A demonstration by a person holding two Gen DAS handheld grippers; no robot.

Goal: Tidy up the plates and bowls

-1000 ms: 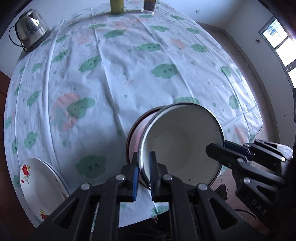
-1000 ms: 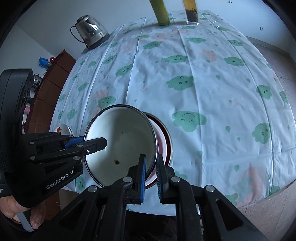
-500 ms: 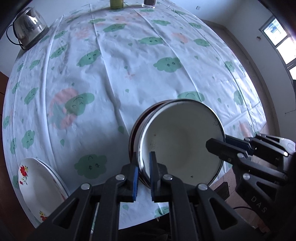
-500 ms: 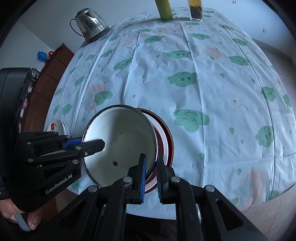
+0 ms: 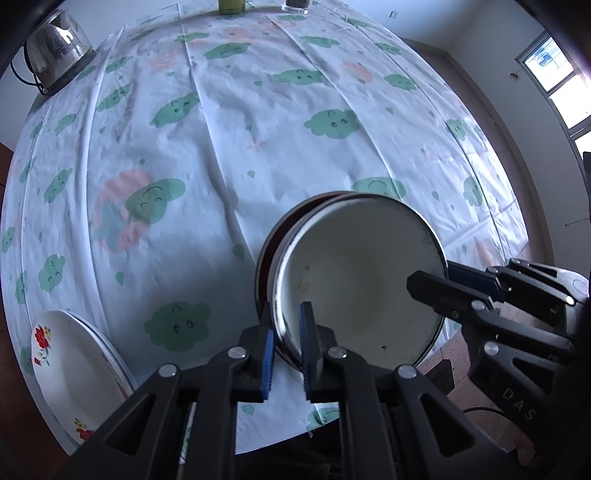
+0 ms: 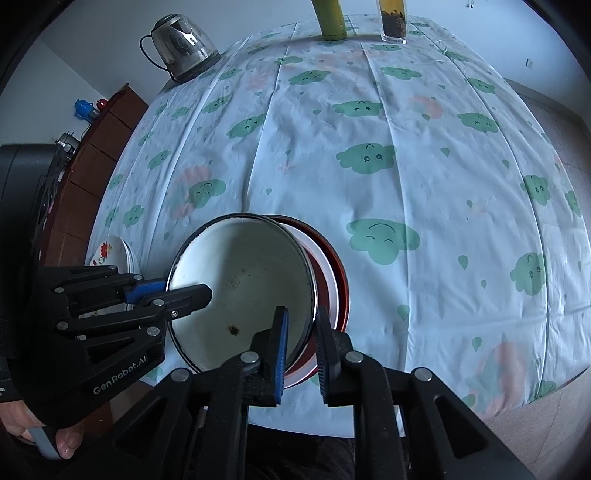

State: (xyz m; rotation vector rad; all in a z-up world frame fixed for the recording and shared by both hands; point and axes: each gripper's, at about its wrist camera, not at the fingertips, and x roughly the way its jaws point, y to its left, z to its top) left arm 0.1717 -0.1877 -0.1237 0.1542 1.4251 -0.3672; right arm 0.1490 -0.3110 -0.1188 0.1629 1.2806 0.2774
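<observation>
A white enamel basin (image 5: 354, 280) with a dark rim is held above the near edge of the table. My left gripper (image 5: 286, 349) is shut on its left rim, and my right gripper (image 6: 300, 349) is shut on its right rim. The basin also shows in the right wrist view (image 6: 240, 291). Below it lies a red-rimmed plate (image 6: 332, 273), partly hidden by the basin, also seen in the left wrist view (image 5: 269, 243). A stack of white floral plates (image 5: 74, 365) sits at the table's near left corner, also in the right wrist view (image 6: 110, 251).
The table has a white cloth with green clouds (image 5: 258, 129). A steel kettle (image 6: 181, 44) stands at the far left. A green bottle (image 6: 330, 18) and a glass jar (image 6: 393, 18) stand at the far edge. A wooden cabinet (image 6: 96, 147) is left of the table.
Both grippers and the basin have drawn back toward the near table edge and up a little. The red-rimmed plate shows more beyond the basin. Both grips are unchanged.
</observation>
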